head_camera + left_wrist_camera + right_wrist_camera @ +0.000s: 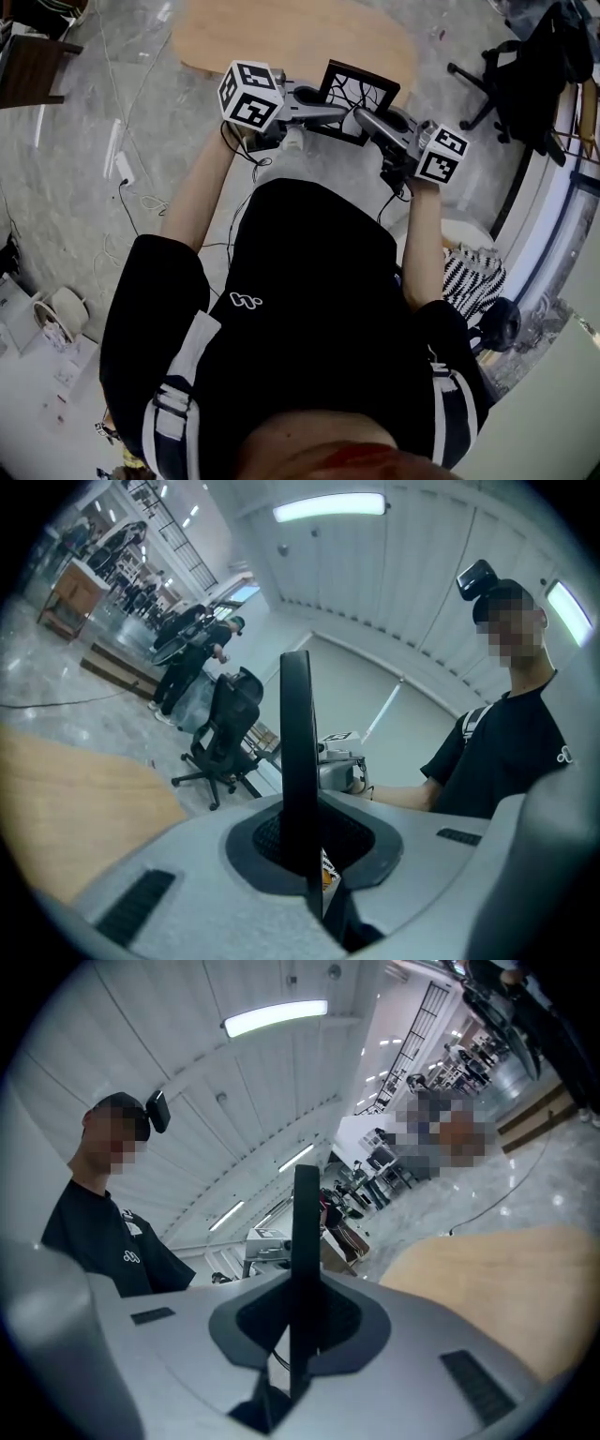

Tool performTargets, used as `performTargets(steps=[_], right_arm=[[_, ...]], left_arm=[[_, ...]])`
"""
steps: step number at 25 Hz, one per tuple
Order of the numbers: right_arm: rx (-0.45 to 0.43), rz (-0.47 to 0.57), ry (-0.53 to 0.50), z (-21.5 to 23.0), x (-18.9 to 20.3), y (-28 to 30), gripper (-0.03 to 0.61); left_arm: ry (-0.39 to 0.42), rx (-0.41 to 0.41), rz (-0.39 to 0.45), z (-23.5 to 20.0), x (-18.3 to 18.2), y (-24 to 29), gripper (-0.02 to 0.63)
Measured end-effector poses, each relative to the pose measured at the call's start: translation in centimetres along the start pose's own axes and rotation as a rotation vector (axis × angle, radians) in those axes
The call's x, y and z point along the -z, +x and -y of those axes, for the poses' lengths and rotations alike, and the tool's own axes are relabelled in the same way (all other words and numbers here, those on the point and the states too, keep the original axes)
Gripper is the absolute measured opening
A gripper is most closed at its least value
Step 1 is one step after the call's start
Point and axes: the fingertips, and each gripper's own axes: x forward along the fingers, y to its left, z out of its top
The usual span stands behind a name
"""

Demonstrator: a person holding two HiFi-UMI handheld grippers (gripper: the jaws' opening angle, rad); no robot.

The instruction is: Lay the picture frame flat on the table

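Observation:
A black picture frame (358, 98) with a branch drawing is held up off the light wooden table (281, 37), near the table's near edge, its face tilted toward me. My left gripper (330, 116) is shut on its left side and my right gripper (364, 119) is shut on its right side. In the left gripper view the frame (296, 752) shows edge-on as a dark bar pinched between the grey pads. The right gripper view shows the same frame (305, 1260) clamped edge-on, with the table (506, 1269) below to the right.
A black office chair (525, 75) stands right of the table. Cables and a white power strip (124, 167) lie on the marble floor at left. Dark wooden furniture (33, 66) sits at the top left. A striped object (473, 277) lies by my right side.

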Motion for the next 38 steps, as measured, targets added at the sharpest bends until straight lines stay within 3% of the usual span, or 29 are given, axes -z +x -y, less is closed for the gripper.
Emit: performTargets(steps=[5, 11, 15, 17, 21, 24, 29, 38], right_arm=[[0.034, 0.062, 0.049, 0.7, 0.5, -0.3, 0.037], [0.090, 0.064, 0.187, 10.3, -2.0, 1.9, 0.037], [0.076, 0.059, 0.188, 7.6, 0.4, 0.6, 0.037], [0.076, 0.055, 0.208, 8.2, 1.0, 0.3, 0.037], [0.107, 0.023, 0.287, 17.7, 1.7, 1.3, 0.037], [0.126, -0.012, 0.384, 21.1, 4.6, 1.5, 0.037], [0.119, -0.018, 0.392, 26.9, 7.6, 3.0, 0.037], [0.082, 0.039, 0.473, 31.2, 13.6, 4.3, 0.031]], left_arm=[[-0.065, 0.016, -0.011, -0.4, 0.6, 0.4, 0.018], [-0.220, 0.041, -0.013, -10.4, -1.6, 0.3, 0.018], [-0.225, 0.013, -0.006, -7.3, 0.6, 1.1, 0.018], [-0.245, 0.004, -0.009, -7.9, 1.3, 1.4, 0.018], [-0.343, 0.009, -0.006, -17.2, 2.4, 2.6, 0.021], [-0.456, 0.002, -0.001, -20.4, 5.5, 3.1, 0.025], [-0.464, -0.023, -0.006, -26.3, 8.7, 3.0, 0.037], [-0.465, -0.002, -0.035, -30.5, 15.0, 2.7, 0.038]])
